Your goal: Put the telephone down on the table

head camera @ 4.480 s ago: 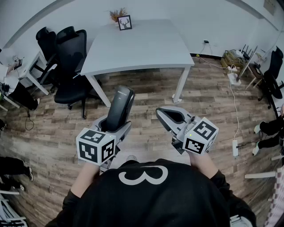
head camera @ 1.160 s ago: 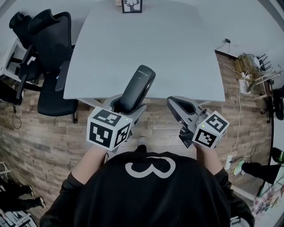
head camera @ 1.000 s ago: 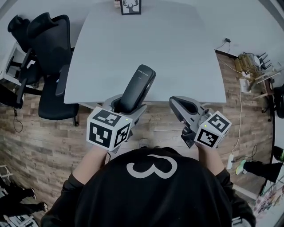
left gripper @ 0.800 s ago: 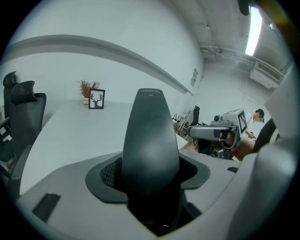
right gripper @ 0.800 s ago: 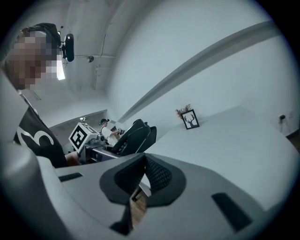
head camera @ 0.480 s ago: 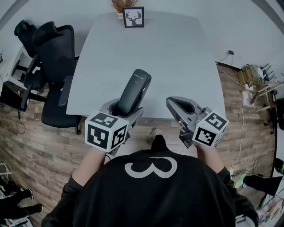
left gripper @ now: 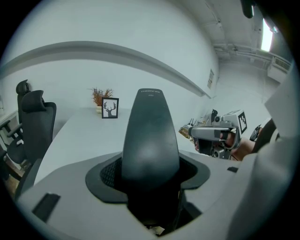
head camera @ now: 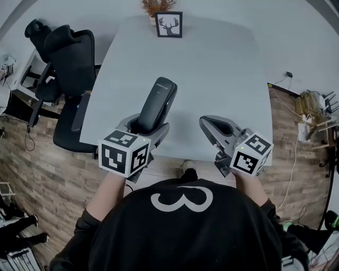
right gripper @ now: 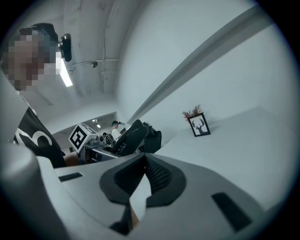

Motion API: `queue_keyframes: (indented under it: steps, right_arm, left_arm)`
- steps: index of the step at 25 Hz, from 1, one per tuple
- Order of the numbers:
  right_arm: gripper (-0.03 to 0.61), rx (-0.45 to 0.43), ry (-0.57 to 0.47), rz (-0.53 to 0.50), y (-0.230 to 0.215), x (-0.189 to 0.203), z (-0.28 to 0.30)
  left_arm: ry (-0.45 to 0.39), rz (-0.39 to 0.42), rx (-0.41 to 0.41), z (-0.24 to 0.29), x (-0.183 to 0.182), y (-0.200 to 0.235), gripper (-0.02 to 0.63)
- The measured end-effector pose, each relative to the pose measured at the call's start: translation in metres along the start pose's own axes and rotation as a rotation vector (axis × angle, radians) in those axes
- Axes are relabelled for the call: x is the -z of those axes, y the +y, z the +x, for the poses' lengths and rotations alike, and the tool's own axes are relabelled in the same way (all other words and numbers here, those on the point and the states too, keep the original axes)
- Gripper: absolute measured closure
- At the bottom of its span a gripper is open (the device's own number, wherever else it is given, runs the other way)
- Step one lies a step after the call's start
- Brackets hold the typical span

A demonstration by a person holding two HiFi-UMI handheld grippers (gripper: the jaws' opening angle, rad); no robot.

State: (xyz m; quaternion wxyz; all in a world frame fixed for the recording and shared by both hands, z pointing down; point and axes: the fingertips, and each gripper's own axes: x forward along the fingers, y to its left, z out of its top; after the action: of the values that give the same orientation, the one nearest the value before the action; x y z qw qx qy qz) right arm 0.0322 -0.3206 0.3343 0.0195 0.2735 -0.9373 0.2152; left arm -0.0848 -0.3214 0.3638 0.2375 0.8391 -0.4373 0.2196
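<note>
Head view: the person stands at the near edge of the bench, which fills the top and middle of the frame. The left tongs, low and left of the middle, are closed on the bottom end of the telephone. The telephone is dark and long. It points up and away from the person and seems to lean over the near part of the bench, up in the air. Holding it by the bottom end leaves the rest of it free. I think this lets it be laid flat without the tongs getting in the way.

The right tongs, low and right of the middle, are pinched together with nothing in them. In the right gripper view their two dark pads meet. I think they just wait to the side, because one pair is enough for this job.

At the top of the frame, a small picture of a deer stands on the far edge of the bench, with a dried plant behind it. A black chair sits at the upper left, beside the bench. The job is not done yet. The telephone has to come down onto the bench.
</note>
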Motion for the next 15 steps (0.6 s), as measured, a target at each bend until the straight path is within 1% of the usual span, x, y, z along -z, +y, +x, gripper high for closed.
queue_keyframes:
  steps: [8, 15]
  right_arm:
    - [0.569, -0.007, 0.012, 0.026, -0.043, -0.011, 0.011]
    - [0.569, 0.002, 0.025, 0.063, -0.075, -0.006, 0.015]
  left_arm:
    - [0.009, -0.025, -0.046, 0.034, -0.023, 0.025, 0.322]
    - [0.027, -0.060, -0.079, 0.063, -0.028, 0.047, 0.322]
